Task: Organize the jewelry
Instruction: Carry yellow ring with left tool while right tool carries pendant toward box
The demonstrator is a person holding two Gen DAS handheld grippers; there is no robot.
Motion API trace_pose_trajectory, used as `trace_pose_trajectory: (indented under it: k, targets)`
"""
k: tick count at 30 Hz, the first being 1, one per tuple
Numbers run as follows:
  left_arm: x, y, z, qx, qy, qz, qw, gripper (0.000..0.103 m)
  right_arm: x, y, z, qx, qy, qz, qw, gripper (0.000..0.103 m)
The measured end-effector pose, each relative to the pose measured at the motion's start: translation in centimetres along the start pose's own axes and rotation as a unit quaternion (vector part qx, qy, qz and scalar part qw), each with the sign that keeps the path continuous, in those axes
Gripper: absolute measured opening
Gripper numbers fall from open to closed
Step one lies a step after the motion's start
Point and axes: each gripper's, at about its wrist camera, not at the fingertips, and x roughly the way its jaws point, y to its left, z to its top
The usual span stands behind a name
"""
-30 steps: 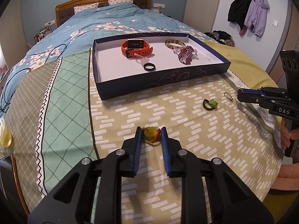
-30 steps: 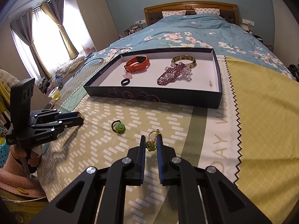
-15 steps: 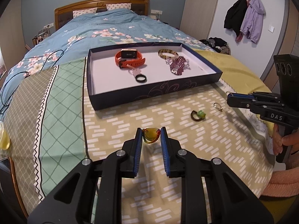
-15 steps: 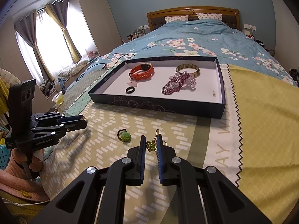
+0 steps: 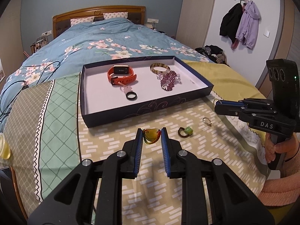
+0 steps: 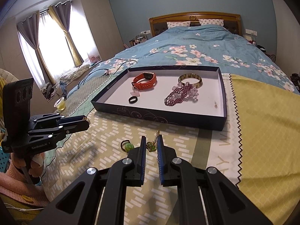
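My left gripper (image 5: pixel 151 131) is shut on a yellow beaded ring (image 5: pixel 151 136) and holds it above the bedspread; it also shows in the right wrist view (image 6: pixel 85 120). My right gripper (image 6: pixel 151 140) is shut on a green and gold pendant (image 6: pixel 151 146); it also shows in the left wrist view (image 5: pixel 217 104). A dark blue tray (image 5: pixel 150 105) (image 6: pixel 159 114) lies ahead with an orange watch (image 5: pixel 121 74), a black ring (image 5: pixel 131 96), a bangle (image 5: pixel 160 67) and purple beads (image 5: pixel 169 79). A green-stone ring (image 5: pixel 185 131) (image 6: pixel 127 146) and a thin gold ring (image 5: pixel 206 121) lie loose on the bedspread.
The bed carries a blue floral duvet (image 5: pixel 105 43) behind the tray. Black cables (image 5: pixel 22 82) lie at the left. A cup of yellow liquid (image 6: pixel 60 104) stands at the bed's left side. Coats (image 5: pixel 241 22) hang on the right wall.
Both grippers have risen and moved toward the tray with their pieces held. The green-stone ring and gold ring stay on the bedspread.
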Motion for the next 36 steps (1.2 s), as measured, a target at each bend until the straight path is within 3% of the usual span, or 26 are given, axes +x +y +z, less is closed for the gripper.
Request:
trace_pose_trajectory:
  k: [36]
  targets:
    - [0.6,0.0,3.8,0.011,-0.036,0.01,0.9992,0.02,0.9,0.1,4.2,-0.045,-0.027,-0.021,0.998,0.01]
